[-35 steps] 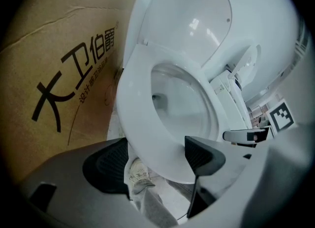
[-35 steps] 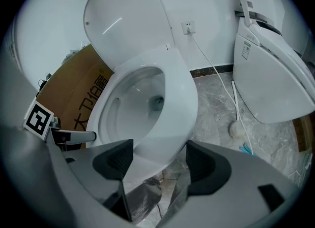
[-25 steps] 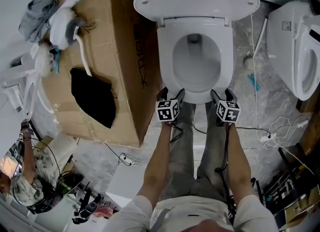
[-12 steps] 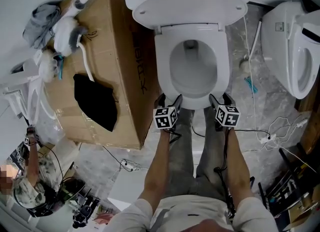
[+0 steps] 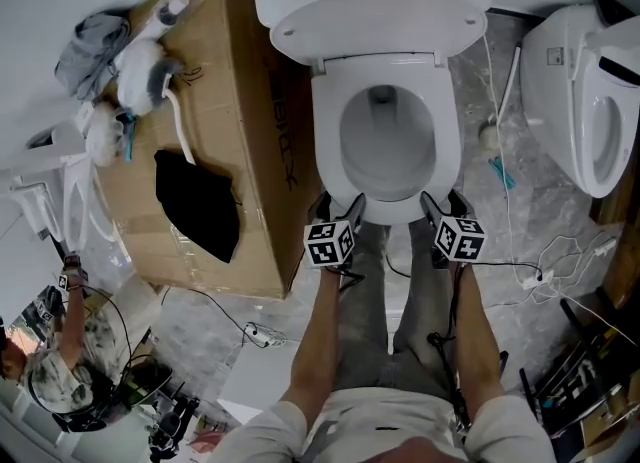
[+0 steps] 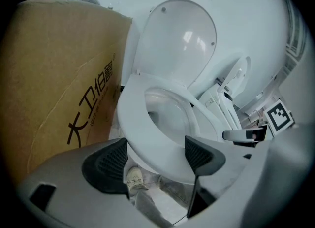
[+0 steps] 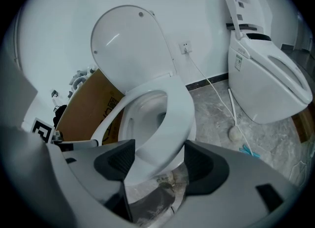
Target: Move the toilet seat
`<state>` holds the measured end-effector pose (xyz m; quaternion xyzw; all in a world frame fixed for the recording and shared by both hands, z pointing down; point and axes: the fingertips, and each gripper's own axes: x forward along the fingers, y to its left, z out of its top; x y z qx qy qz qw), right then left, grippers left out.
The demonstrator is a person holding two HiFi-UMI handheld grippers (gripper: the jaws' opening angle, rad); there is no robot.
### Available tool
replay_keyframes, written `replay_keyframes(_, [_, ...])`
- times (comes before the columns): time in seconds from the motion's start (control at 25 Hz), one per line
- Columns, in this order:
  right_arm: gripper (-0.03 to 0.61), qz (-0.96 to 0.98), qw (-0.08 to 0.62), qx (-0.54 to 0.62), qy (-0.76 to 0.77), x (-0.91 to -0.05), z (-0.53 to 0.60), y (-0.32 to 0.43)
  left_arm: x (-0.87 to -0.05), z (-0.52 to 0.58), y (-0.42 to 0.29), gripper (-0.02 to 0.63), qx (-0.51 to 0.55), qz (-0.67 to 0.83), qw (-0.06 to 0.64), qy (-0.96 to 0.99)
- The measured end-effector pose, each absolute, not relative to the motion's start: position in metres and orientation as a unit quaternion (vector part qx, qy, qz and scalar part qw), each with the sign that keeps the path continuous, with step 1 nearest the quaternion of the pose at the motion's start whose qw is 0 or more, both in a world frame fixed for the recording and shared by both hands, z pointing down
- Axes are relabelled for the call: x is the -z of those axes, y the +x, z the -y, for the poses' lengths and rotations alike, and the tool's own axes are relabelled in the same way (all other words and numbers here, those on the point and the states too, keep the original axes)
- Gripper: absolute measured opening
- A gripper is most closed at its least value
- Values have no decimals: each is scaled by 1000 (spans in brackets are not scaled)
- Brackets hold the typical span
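The seat [image 5: 326,131] lies down over the bowl [image 5: 388,146], with the lid [image 5: 370,6] standing open behind it against the cistern. The seat's front edge sits between both pairs of jaws. In the gripper views this edge looks raised a little off the bowl's rim.

The left gripper [image 6: 152,159] takes the front-left curve of the ring. Its jaws stand wide apart, one pad outside the ring and one toward the opening, and both press on the ring. The right gripper [image 7: 158,162] holds the front-right curve in the same way. Its jaws have just closed a little and are also wide, with the ring filling the gap between the pads. The two grippers are level with each other, close on either side of the seat's front middle, and the person's legs [image 5: 400,281] are just behind them.

The bowl shows only its drain opening at the back.

Just beside the toilet, on the person's left, stands a closed cardboard box [image 5: 230,61], and what it holds cannot be seen. On its top lie a black cloth [image 5: 198,201], a white bundle [image 5: 140,66] and a grey rag [image 5: 95,39].

On the right, well apart, stands a second toilet [image 5: 580,91]. Another person [image 5: 50,351] shows at the lower left corner.
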<state>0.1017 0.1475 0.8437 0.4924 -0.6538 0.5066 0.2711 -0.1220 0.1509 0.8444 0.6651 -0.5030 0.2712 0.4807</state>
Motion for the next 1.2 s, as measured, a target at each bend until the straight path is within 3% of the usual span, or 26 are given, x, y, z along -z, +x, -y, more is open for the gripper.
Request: replay_keyframes(1.2, [336,659,197,-506,520,-743,-96,100,-743,-100,-125,356,-180,525,488,674])
